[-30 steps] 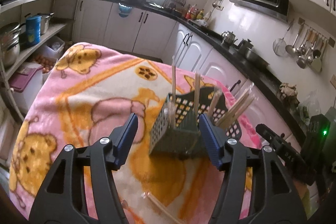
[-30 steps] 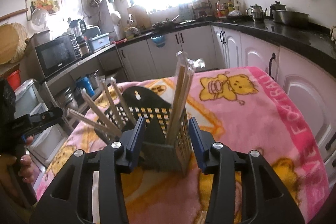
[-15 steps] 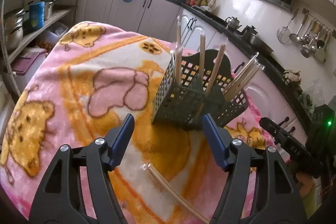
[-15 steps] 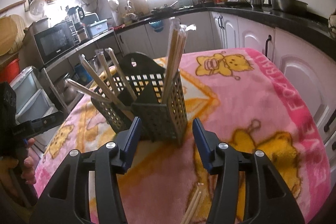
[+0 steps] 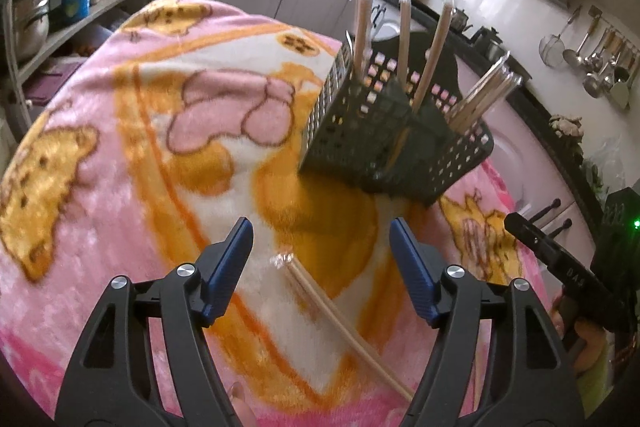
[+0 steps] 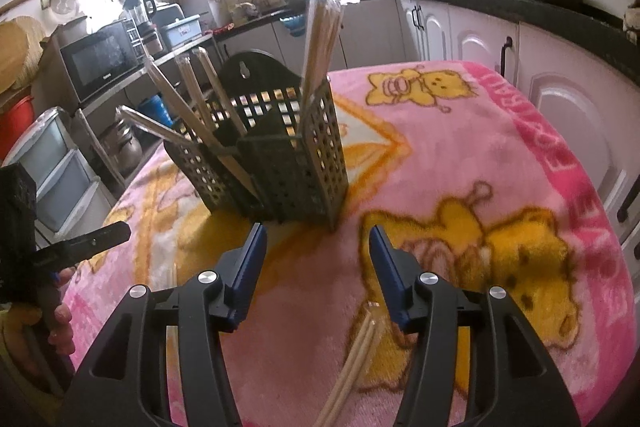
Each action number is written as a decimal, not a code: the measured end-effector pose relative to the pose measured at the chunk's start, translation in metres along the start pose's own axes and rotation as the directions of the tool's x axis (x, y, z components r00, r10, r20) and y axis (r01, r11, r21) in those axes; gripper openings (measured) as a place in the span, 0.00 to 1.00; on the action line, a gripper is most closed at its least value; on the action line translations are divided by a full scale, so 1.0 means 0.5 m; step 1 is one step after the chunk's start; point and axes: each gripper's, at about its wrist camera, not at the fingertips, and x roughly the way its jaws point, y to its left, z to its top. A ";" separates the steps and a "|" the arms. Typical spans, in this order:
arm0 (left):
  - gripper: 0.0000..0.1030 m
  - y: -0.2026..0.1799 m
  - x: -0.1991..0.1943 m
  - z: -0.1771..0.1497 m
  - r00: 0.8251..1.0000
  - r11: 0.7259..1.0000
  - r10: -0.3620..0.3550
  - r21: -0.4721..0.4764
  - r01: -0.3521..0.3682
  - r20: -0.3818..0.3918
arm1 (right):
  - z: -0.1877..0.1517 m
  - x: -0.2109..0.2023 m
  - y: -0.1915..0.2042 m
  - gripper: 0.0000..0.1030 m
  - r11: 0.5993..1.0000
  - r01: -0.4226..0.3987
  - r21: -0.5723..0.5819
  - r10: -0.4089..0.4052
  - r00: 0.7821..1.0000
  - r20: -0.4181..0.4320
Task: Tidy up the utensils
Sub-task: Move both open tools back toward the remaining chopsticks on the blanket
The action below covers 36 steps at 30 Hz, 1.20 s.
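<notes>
Both claws off the basket (image 5: 394,131) since a second ago, now lower. Left claw (image 5: 320,263) opening, astride wrapped chopsticks (image 5: 340,315) on blanket (image 5: 120,147); right claw (image 6: 316,263) spread, empty, near another pair (image 6: 352,363). Pickups likely next.

both grippers (image 5: 321,273) (image 6: 317,271) lower, wider, off holder (image 5: 384,131)

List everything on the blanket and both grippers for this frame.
blanket: one, pink with orange bears, covers the table
caddy: one, dark green mesh, standing mid-blanket
wrapped chopsticks in caddy: several pairs, tan, leaning out of its compartments
loose chopsticks: a wrapped pair, tan, lying before the left gripper; another before the right
left gripper: black with blue pads, jaws opening, nothing between them
right gripper: same, open, empty
</notes>
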 end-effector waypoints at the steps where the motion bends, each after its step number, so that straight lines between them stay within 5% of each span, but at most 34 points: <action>1: 0.60 0.002 0.006 -0.006 1.000 1.000 0.002 -0.002 -0.002 -0.011 | -0.005 0.001 -0.002 0.50 1.000 0.001 0.000 -0.001 1.000 -0.006; 20: 0.60 0.000 0.059 -0.091 0.988 0.995 -0.061 -0.084 0.050 -0.139 | -0.090 0.015 -0.047 0.50 0.999 0.009 0.034 -0.004 0.990 -0.142; 36: 0.59 -0.019 0.098 -0.080 0.988 0.998 -0.001 -0.055 -0.008 -0.153 | -0.111 0.057 -0.063 0.50 0.997 -0.013 0.072 0.031 0.968 -0.249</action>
